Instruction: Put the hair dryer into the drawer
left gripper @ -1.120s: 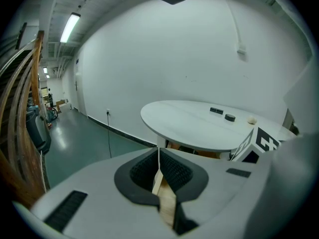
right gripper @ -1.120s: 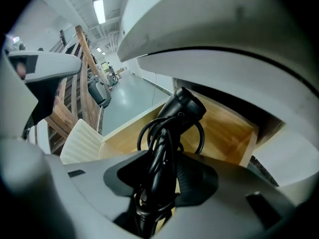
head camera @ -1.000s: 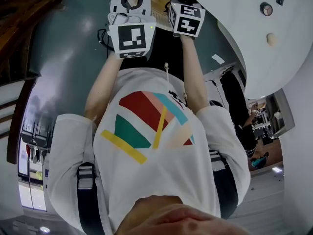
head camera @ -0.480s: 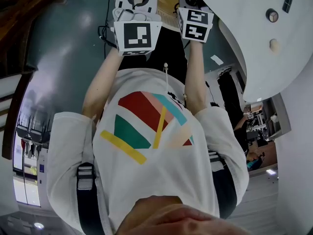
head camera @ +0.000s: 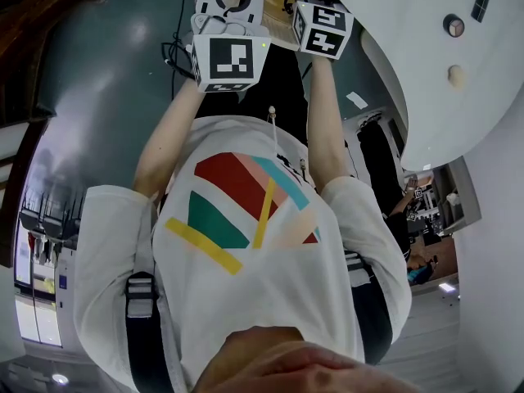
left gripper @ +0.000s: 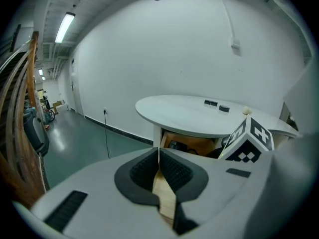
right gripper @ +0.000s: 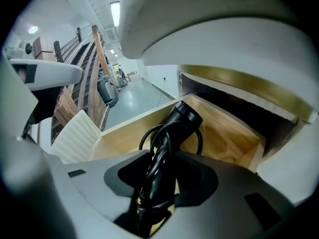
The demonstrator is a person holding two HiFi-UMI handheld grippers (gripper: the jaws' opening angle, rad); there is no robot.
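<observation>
Holding the dryer [right gripper: 183, 117] in my right claw [right gripper: 160, 157], I have the jaws clamped on its handle and bunched cord [right gripper: 158, 143]; they have just been closing a touch further. The barrel tilts down into the open drawer [right gripper: 227, 136] under the table [left gripper: 189, 114]; whether it touches the bottom I cannot tell. My left claw [left gripper: 159, 156] is pressed together with nothing in it.

Glossy green floor [left gripper: 75, 141] beneath a white wall [left gripper: 149, 49] — wooden staircase [left gripper: 20, 133] alongside.
</observation>
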